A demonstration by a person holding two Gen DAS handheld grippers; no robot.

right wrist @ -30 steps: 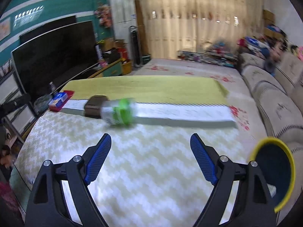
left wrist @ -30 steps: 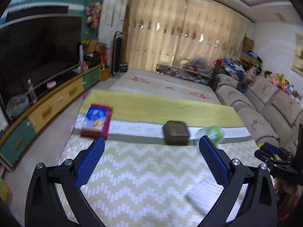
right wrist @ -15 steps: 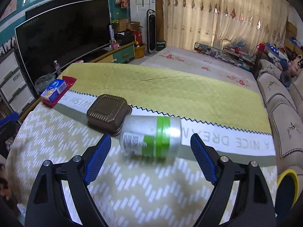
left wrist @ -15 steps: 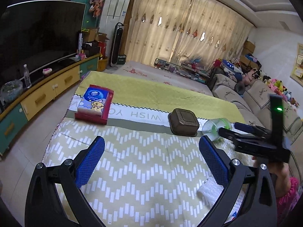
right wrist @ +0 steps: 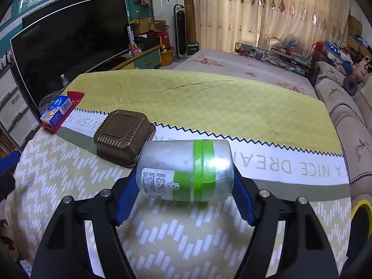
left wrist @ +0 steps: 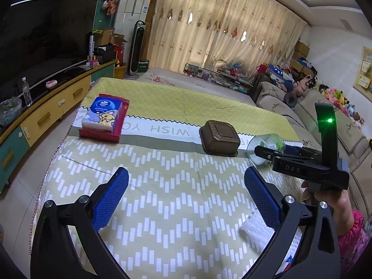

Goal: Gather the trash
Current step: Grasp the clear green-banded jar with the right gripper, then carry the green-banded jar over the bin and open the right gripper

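Right gripper (right wrist: 186, 186) jaws closing around jar (right wrist: 186, 169) lying on table (right wrist: 209, 244), pads at its ends. Left gripper (left wrist: 186, 197) apart, empty. Brown box (left wrist: 219, 137), foam scrap (left wrist: 258, 230) uncollected. Bin (right wrist: 360, 214) at right edge.

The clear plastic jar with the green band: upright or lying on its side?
Lying on its side. The clear plastic jar with the green band rests lengthwise on the patterned tablecloth, between the closing right gripper's blue pads.
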